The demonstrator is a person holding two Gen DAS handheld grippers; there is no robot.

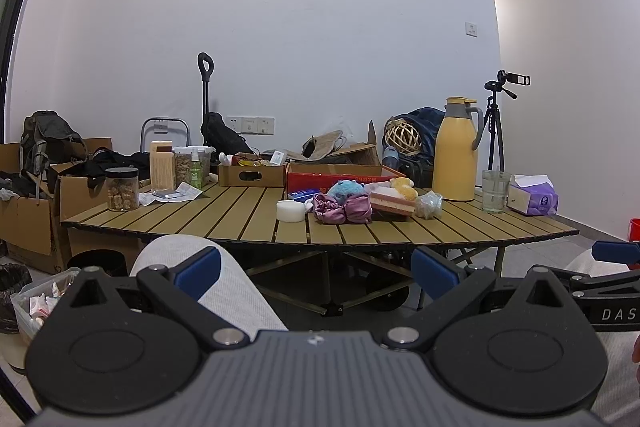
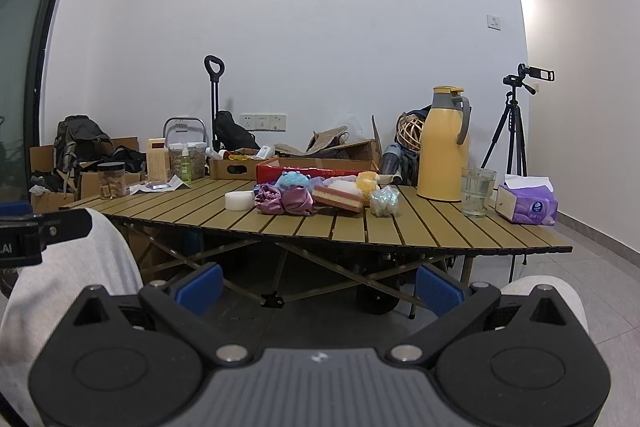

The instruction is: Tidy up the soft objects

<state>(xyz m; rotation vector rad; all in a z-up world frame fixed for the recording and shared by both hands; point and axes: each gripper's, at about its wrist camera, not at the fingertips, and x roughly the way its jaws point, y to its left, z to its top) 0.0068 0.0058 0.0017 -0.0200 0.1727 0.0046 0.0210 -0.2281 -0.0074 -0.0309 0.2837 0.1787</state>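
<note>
While both grippers' fingers (image 1: pixel 198 269) hang spread and empty below the desk (image 1: pixel 240 211), approach the purple cloth (image 1: pixel 342 209) low and slowly.

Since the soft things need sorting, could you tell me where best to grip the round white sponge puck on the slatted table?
Probably across the curved sides of the round white sponge puck, coming from the near table edge. It lies flat at the left end of the pile, beside the crumpled purple cloth, with bare slats in front. Either open gripper, left or right, would suit.
</note>
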